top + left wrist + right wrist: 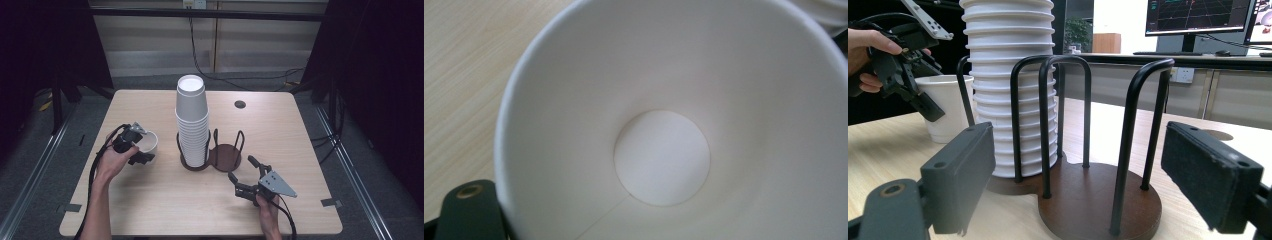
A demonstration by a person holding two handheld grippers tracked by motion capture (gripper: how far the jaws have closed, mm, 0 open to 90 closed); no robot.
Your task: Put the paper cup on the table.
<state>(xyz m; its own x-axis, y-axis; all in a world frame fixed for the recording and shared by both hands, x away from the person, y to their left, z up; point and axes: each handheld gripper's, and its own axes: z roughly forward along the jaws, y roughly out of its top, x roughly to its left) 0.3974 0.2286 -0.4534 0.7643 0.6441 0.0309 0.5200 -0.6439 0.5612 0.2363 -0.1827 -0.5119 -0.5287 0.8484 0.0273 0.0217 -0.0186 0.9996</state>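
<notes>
Before me: a light wooden table [150, 200] with a small round dark grommet [240, 104] near its far edge. Beyond it, a black cable [200, 65] hangs down the pale wall panel, and I see lit monitors [1198, 17] on a far desk [1168, 60]. Grey tape marks [330, 202] sit at the table's near corners.

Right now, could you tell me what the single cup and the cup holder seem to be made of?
The single cup looks like matte white paper: a glued side seam shows inside. The cup holder seems to have a dark brown wooden base, satin, with glossy black bent metal rods, probably painted.
</notes>
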